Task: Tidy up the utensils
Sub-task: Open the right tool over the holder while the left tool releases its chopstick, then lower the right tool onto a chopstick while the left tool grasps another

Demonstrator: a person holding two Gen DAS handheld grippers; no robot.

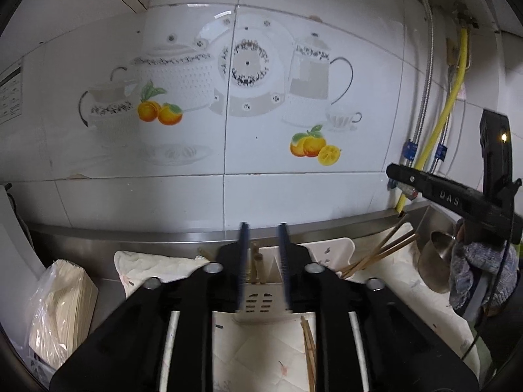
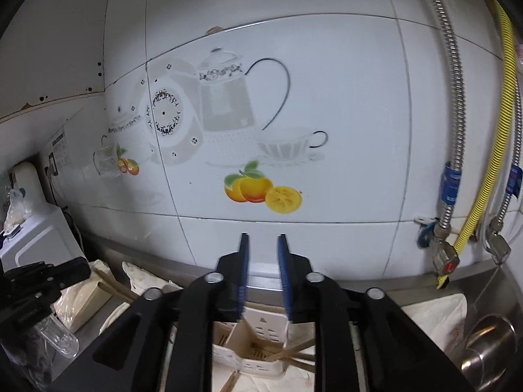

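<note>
A cream slotted utensil holder (image 1: pixel 258 300) stands on a white cloth (image 1: pixel 157 264) by the tiled wall. My left gripper (image 1: pixel 263 228) hovers over it, open; wooden chopsticks (image 1: pixel 254 263) stand upright in the holder beside its left pad, untouched. More chopsticks (image 1: pixel 379 254) lean out to the right and a pair (image 1: pixel 309 343) lies on the cloth. My right gripper (image 2: pixel 263 238) is open above the holder (image 2: pixel 261 326), with nothing between its pads; chopsticks (image 2: pixel 291 352) lie crossed inside. In each wrist view the other gripper shows at the side, the right gripper (image 1: pixel 402 178) and the left gripper (image 2: pixel 78 269).
A steel cup (image 1: pixel 434 261) lies at the right, next to a hand in a blue-grey knit glove (image 1: pixel 480 271). A wrapped stack of paper napkins (image 1: pixel 62 307) sits at the left. Metal and yellow hoses (image 2: pixel 470 219) with valves run down the wall on the right.
</note>
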